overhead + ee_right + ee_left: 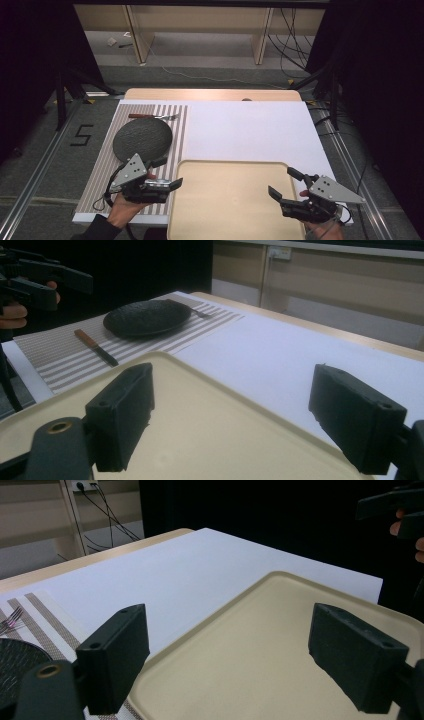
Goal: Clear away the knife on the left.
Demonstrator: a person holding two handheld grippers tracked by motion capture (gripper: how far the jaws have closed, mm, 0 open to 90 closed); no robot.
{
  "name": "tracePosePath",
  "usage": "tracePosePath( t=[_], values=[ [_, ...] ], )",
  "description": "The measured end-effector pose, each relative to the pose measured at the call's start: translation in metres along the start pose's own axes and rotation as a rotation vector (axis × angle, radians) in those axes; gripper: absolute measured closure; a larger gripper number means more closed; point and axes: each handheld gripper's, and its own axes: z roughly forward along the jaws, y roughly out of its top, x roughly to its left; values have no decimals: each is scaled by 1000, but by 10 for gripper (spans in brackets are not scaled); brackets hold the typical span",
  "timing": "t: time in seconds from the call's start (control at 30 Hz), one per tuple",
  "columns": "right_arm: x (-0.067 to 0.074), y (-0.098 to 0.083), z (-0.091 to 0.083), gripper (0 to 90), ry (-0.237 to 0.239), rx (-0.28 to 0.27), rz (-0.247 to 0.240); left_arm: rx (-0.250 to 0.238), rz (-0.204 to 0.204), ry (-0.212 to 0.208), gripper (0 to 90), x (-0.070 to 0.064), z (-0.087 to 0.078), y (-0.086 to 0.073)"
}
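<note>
Covering most of the wooden table (210, 94), a white sheet (250, 130) carries everything else, and on its near edge lies the beige tray (230, 200), flat, bare and squarely between the two hands. It looks like a stiff, light moulded plastic piece with a smooth, likely slippery surface and a low raised rim; the rim on its two short sides seems the sensible place to pinch, one side to each hand, so it lifts level rather than tipping. To the tray's left a striped placemat (100, 175) holds a dark round plate (142, 138), with a fork (155, 116) beyond it and a wooden-handled knife (96, 346) on the near side of the plate. The left gripper (167, 173) sits just beside the tray's left edge, jaws spread wide with nothing between them. The right gripper (285, 183) hovers at the tray's right edge, likewise spread and empty
</note>
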Motion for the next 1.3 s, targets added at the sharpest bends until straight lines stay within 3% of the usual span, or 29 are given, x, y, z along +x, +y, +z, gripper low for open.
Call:
tracePosePath(
  t=[0.7, 0.97, 1.3],
  values=[
    [0, 0, 0, 194, 6, 2, -1, 21, 16, 4, 166, -1, 1, 0],
    [0, 0, 0, 194, 6, 2, -1, 50, 23, 39, 170, 1, 2, 0],
    [0, 0, 0, 194, 4, -1, 0, 47, 18, 53, 172, 4, 0, 0]
  ],
)
